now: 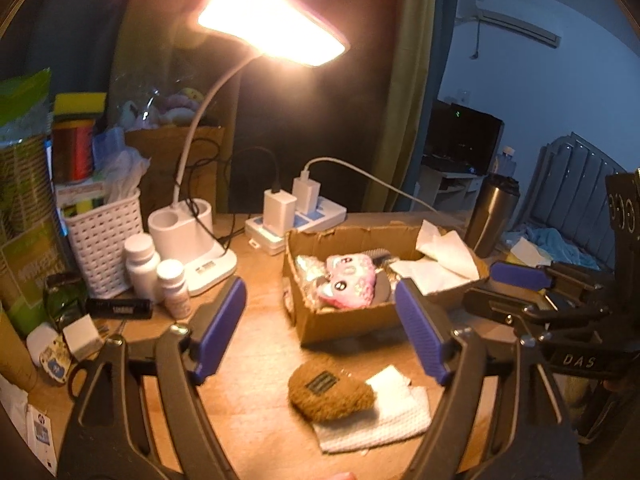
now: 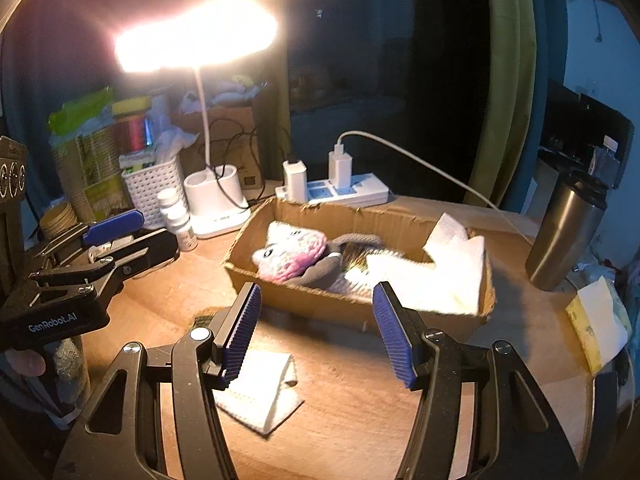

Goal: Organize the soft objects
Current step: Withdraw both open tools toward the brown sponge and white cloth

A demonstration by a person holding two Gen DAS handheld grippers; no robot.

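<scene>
Desk (image 1: pixel 256 360); box (image 1: pixel 340 322) with plush (image 1: pixel 352 280).

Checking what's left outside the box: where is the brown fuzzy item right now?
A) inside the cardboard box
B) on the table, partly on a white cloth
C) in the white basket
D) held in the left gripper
B: the brown fuzzy item lies on the table in front of the cardboard box, overlapping the white cloth; the left gripper is open and empty.
</scene>
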